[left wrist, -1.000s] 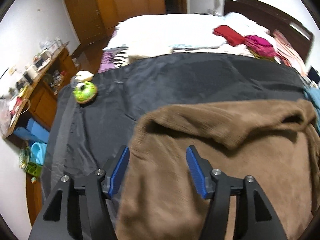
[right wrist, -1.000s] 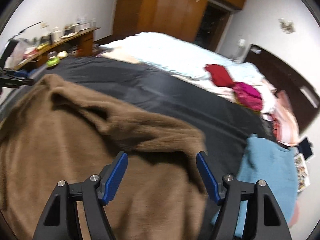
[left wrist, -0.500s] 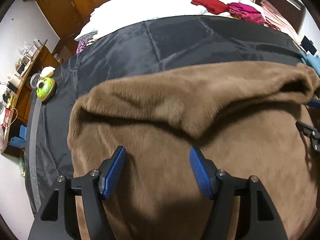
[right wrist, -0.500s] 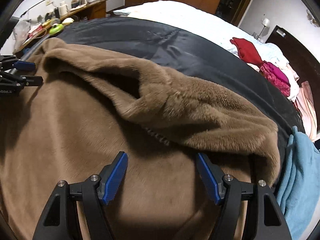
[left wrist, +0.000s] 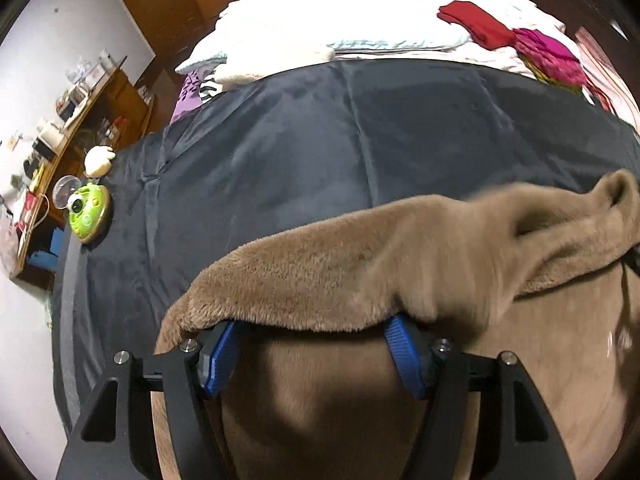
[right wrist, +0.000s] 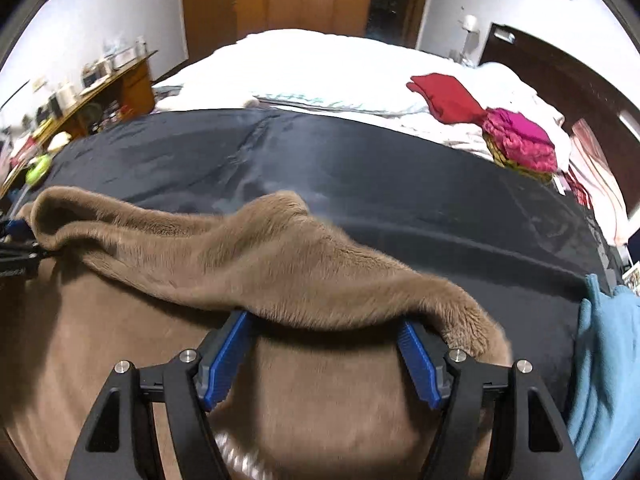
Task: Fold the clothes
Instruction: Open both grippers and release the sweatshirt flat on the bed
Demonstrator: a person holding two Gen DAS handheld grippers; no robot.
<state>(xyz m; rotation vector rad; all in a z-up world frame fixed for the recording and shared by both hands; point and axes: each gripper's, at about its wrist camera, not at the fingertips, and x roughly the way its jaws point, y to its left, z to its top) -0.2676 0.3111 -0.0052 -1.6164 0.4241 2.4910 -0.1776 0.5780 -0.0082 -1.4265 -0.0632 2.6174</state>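
1. The left gripper (left wrist: 316,356), black-framed with blue ribbed pads, sits at the bottom centre of the left wrist view with its jaws wide apart. The pad tips are hidden under a rolled fold of cloth, and nothing is pinched between them.

2. The right gripper (right wrist: 326,360), of the same build, stands equally wide at the bottom centre of the right wrist view, its tips likewise tucked beneath the fold.

3. That fold belongs to the brown fleecy garment (left wrist: 360,264), which fills the lower half of both views. A plush upper layer drapes over both sets of fingers, while a smoother brown layer (right wrist: 120,360) lies under and between them.

4. My reading is that both grippers are slid under the top layer at its two ends so the edge can be lifted and carried over evenly. No grasp has closed yet.

5. The fold's long axis runs left to right across each frame, square to the fingers. Its raised rim faces the top of the frame, towards the open bedding.

6. Beyond it, the dark grey quilted bedcover (left wrist: 360,128) spans mid-frame and gives room for the fold to land.

7. Farther out:
   - a green frog-shaped toy (left wrist: 89,213) at the left edge
   - a red folded garment (right wrist: 444,100) and a magenta knitted bundle (right wrist: 520,144) at the upper right
   - a light blue cloth (right wrist: 604,368) at the lower right
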